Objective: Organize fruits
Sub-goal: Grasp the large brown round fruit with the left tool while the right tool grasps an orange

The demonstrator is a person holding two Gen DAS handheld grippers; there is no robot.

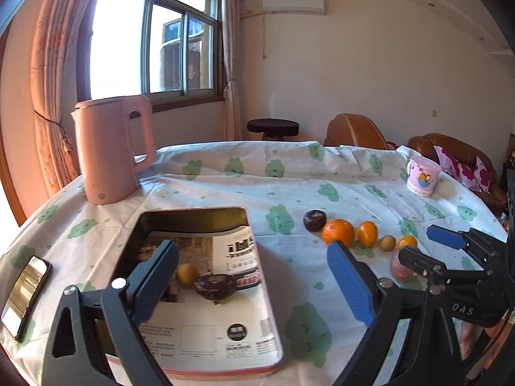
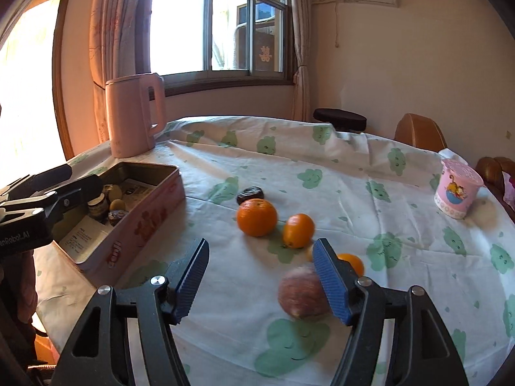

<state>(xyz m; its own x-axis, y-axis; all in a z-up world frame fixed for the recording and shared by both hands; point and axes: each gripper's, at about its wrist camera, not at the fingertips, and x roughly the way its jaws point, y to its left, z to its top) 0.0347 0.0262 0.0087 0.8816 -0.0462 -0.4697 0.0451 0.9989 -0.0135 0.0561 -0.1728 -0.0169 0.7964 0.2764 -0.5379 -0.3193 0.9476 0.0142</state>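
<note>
The left gripper (image 1: 251, 276) hangs over the open tin box (image 1: 268, 292) on the desk (image 1: 225, 189), its jaws released and holding nothing; a dark fruit (image 1: 216, 285) and a small yellow fruit (image 1: 187, 274) lie inside the box. The right gripper (image 2: 259, 278) has its jaws spread around a reddish apple (image 2: 301, 294) on the cloth, with clear space on the left side. A large orange (image 2: 257, 217) and a smaller orange (image 2: 298, 230) sit just beyond.

The oblong pink metal tin (image 1: 267, 289) has a dull metal inside, lined with printed paper. A thin, creased cloth with green prints (image 1: 289, 173) covers the surface. The ribbed blue fingers (image 2: 328, 276) look matt; the round oranges (image 2: 257, 217) are finely pitted and slightly glossy.
</note>
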